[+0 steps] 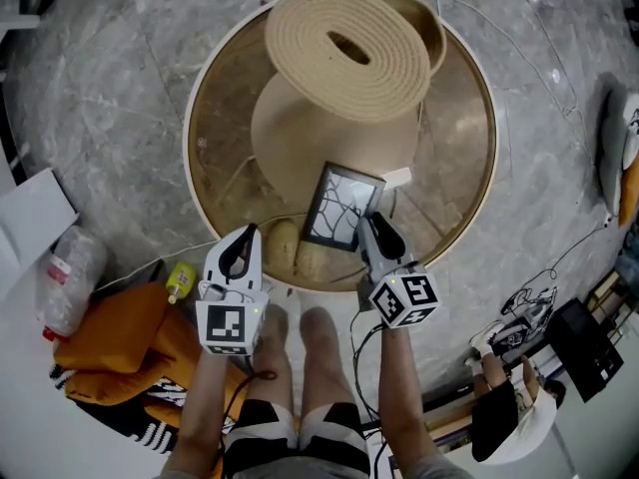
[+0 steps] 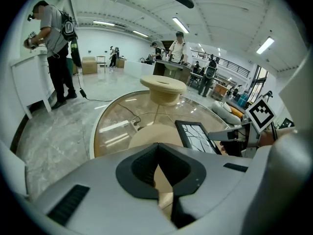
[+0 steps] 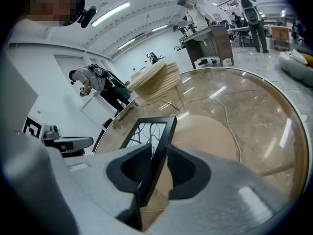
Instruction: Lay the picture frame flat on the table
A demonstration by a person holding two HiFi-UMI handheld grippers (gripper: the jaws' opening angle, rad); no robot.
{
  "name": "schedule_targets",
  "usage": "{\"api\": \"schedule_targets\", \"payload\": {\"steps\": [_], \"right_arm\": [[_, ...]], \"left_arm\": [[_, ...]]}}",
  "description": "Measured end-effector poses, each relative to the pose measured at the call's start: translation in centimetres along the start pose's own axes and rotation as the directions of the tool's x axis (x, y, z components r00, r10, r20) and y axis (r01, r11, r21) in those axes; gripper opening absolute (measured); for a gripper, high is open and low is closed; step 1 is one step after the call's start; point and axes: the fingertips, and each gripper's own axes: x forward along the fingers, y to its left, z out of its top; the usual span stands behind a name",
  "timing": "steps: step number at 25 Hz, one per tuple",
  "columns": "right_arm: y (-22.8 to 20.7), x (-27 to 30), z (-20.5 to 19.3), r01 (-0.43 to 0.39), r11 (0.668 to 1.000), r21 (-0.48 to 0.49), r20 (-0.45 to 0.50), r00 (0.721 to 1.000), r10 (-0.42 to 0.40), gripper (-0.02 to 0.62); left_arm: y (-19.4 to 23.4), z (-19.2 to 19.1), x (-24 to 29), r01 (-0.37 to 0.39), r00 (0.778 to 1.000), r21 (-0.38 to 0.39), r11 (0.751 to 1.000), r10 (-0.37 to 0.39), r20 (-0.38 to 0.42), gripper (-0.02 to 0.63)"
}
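my right tongs [image 3: 159,166] stand apart, the black rectangular picture frame [image 1: 342,206] edge between them, on the round glass table [image 1: 203,118] near its front rim. my left tongs [image 2: 157,163] are together, empty.

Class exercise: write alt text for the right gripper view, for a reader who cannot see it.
A black-framed picture of bare branches has its edge between the two grey jaws of the right gripper, above a round glass table. Behind it lie a flat beige mat and a rolled beige mat; people work at benches further back.
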Motion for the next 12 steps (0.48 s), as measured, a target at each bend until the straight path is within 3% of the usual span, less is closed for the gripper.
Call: {"api": "schedule_targets", "payload": {"steps": [7,12], "right_arm": [[0.2,-0.7,-0.1,0.018,1.000,-0.010,0.007,1.000,-0.018,0.101],[1.7,-3.4,1.4,0.011,0.999,-0.044,0.050,0.999,-0.009,0.101]], "left_arm": [[-0.2,0.2,-0.8,-0.003,1.000,-0.026,1.000,0.003,-0.001,0.017],[-1.2,1.0,-3.2,0.002,1.000,0.025,1.000,-0.003,0.025,0.017]]}}
